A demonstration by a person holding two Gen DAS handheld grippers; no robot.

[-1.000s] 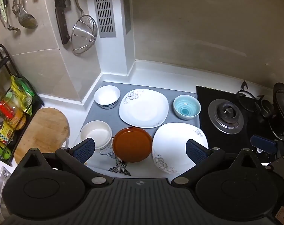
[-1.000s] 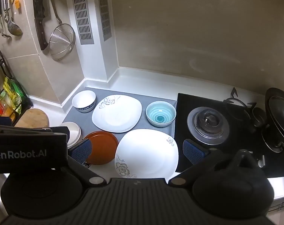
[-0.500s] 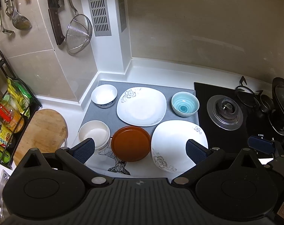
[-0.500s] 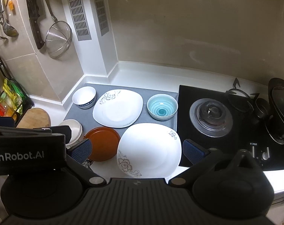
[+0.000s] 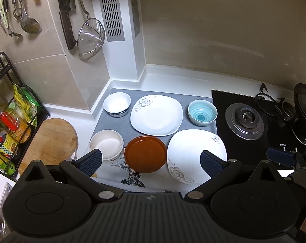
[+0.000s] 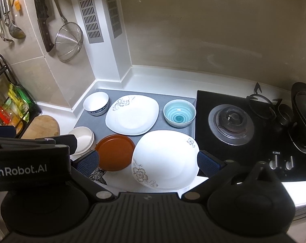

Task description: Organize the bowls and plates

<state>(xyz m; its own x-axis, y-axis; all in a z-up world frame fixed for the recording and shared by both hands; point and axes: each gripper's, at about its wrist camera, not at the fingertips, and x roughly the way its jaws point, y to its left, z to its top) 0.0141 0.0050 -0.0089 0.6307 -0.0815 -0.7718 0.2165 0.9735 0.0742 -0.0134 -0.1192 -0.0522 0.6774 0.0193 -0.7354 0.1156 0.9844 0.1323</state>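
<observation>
On a grey mat [image 5: 104, 121] lie two white square floral plates, one at the back [image 5: 156, 115] [image 6: 132, 114] and one at the front [image 5: 193, 154] [image 6: 166, 160]. A brown round plate [image 5: 145, 154] [image 6: 114, 155] sits front centre. A white bowl with blue rim [image 5: 117, 104] [image 6: 96, 103], a cream bowl [image 5: 106, 144] [image 6: 82, 139] and a teal bowl [image 5: 202, 112] [image 6: 179, 113] stand around them. My left gripper [image 5: 150, 161] is open and empty, high above the brown plate. My right gripper [image 6: 147, 162] is open and empty above the front white plate.
A black gas hob [image 5: 248, 121] [image 6: 231, 125] with a wok [image 6: 303, 109] is on the right. A round wooden board [image 5: 51, 139] and a rack of bottles [image 5: 9, 125] are on the left. A knife, strainer [image 5: 90, 38] and ladles hang on the wall.
Both grippers have drifted slightly, so the dishes shift a little up and right in both views. Nothing on the counter has moved and both grippers stay open.
</observation>
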